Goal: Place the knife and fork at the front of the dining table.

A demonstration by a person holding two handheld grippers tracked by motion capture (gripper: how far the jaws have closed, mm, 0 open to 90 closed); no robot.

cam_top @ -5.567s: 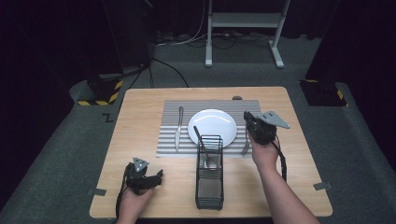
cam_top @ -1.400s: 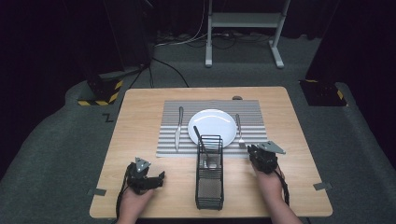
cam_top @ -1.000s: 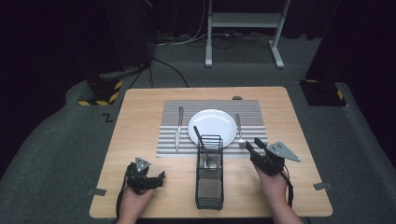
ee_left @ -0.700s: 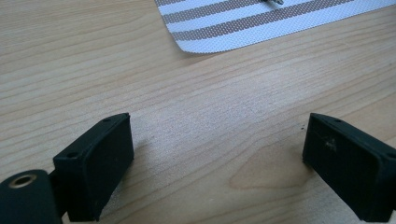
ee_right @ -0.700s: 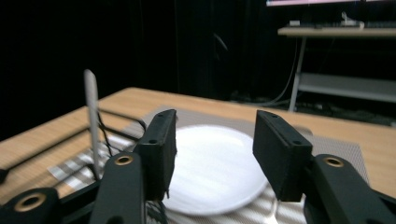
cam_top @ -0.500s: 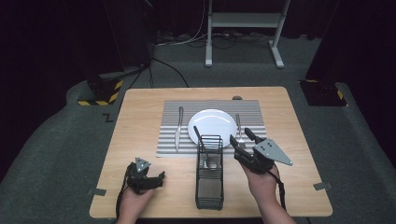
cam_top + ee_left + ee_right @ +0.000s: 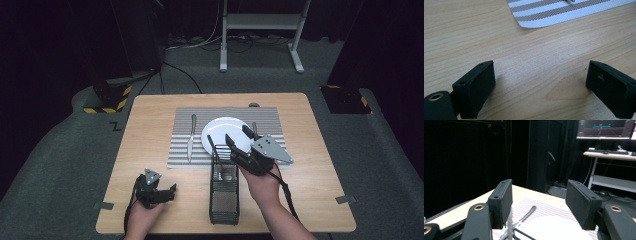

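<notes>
My right gripper [image 7: 237, 134] hovers above the far end of a black wire caddy [image 7: 224, 200], tilted toward the white plate [image 7: 220, 131]. Its jaws have just been opening and stand open with nothing between them [image 7: 540, 185]. A thin dark rod [image 7: 213, 144] rises from the caddy's far left corner, and some metal cutlery lies inside. A knife [image 7: 191, 137] lies left of the plate on the striped placemat [image 7: 180, 150]; a fork [image 7: 254, 127] lies to its right, partly behind the gripper. My left gripper [image 7: 169, 192] rests open on bare wood [image 7: 539, 82].
The placemat's corner [image 7: 564, 12] lies just ahead of the left gripper. In the right gripper view the knife [image 7: 527, 213] and plate [image 7: 554, 227] lie below the jaws. A white desk frame [image 7: 260, 22] and cables stand on the floor beyond the table.
A fork now lies right of the plate. The right gripper drew back toward the near edge, then rose and swung left over the caddy with its jaws wider. The left gripper stayed put.
</notes>
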